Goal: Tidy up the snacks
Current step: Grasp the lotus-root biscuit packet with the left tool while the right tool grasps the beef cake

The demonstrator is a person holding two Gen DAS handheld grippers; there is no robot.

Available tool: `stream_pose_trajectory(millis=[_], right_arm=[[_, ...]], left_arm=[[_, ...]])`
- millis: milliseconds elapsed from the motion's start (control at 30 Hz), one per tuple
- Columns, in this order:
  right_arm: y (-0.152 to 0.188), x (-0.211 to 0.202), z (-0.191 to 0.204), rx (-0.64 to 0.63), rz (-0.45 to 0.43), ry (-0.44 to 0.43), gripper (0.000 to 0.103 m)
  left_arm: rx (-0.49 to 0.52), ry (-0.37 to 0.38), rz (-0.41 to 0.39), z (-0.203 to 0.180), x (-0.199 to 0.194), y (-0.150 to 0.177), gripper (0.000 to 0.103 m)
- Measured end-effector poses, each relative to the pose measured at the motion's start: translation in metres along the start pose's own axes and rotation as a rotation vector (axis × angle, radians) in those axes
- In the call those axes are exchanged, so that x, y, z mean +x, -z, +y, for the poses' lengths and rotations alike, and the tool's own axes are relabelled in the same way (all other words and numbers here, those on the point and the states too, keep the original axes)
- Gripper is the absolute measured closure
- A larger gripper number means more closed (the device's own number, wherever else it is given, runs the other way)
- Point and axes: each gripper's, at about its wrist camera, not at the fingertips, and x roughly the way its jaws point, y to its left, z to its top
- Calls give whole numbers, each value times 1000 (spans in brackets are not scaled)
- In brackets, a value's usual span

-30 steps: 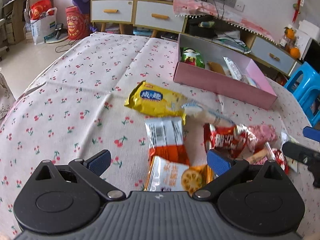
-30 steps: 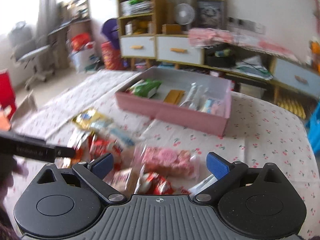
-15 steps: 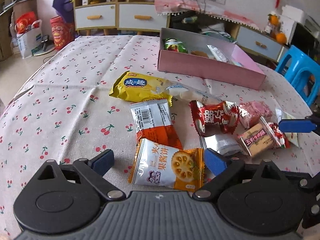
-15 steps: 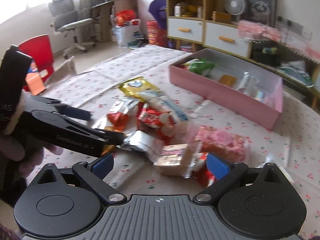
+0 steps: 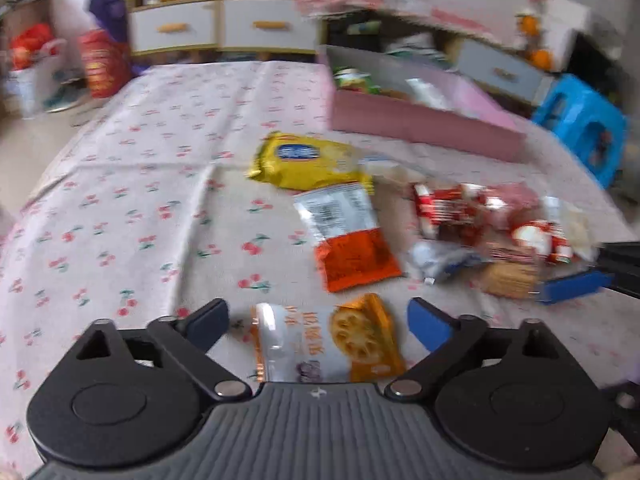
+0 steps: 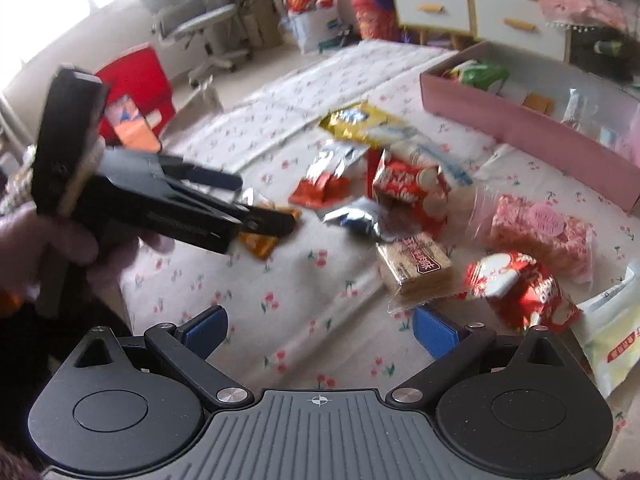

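Note:
Several snack packets lie loose on the cherry-print tablecloth [image 5: 120, 200]. My left gripper [image 5: 318, 322] is open and empty, its fingers either side of a white-and-orange biscuit packet [image 5: 328, 344]. Beyond it lie an orange-and-silver packet [image 5: 348, 236] and a yellow packet [image 5: 308, 160]. My right gripper [image 6: 320, 332] is open and empty, just short of a brown wafer pack [image 6: 416, 268], with a red foil packet [image 6: 520, 288] to its right. A pink box [image 5: 420, 116] at the far right holds a green packet [image 6: 480, 74] and other snacks.
A pink puffed bar [image 6: 540, 232], a red packet [image 6: 408, 184] and a silver wrapper [image 6: 360, 216] lie mid-table. A white bag [image 6: 616, 344] lies at the right edge. A blue stool [image 5: 580, 124] and drawers [image 5: 224, 24] stand beyond the table.
My left gripper has drawn closer over the biscuit packet. My right gripper has swung left and lower toward the wafer pack. Both stay open.

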Motion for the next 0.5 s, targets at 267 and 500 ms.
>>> stream_pose_trajectory(millis=[267, 500], right_arm=[[-3, 2, -13, -10, -3, 106, 3], [-9, 13, -18, -19, -2, 147, 4]], left_arm=[[104, 113, -31, 11, -3, 11, 2], [161, 240, 16, 4, -9, 14, 6]])
